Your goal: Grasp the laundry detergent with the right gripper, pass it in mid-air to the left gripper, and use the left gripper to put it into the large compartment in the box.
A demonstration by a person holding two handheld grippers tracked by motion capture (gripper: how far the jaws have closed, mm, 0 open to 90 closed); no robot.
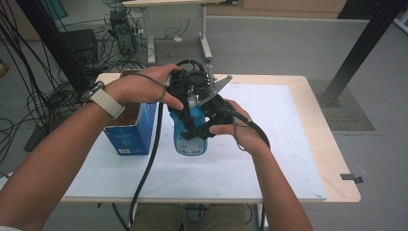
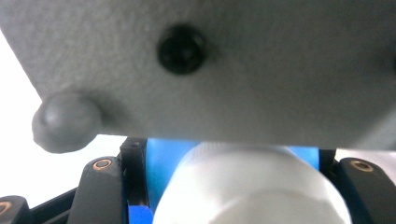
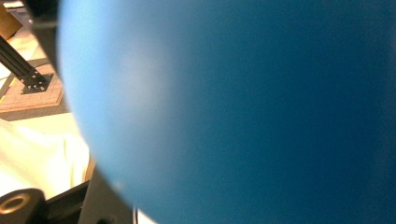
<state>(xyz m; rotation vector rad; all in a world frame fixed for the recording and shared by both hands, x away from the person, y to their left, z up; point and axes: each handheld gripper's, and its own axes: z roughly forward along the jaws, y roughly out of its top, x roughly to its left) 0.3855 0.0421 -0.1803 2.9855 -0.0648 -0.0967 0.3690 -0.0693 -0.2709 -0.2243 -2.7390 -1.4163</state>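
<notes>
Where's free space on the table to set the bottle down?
Bare white mat right of the blue plastic bottle, out to the table's right edge, and the strip in front of it. Crowded at left: open blue cardboard box, black cable.

A lab or workshop: cables (image 1: 33,91) sprawl across the grey floor (image 1: 288,43) far left, black frame post (image 1: 365,48) far right.

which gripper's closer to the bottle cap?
Left. The left gripper sits over the white cap, jaws either side of it. The right gripper is lower, against the blue bottle body.
</notes>
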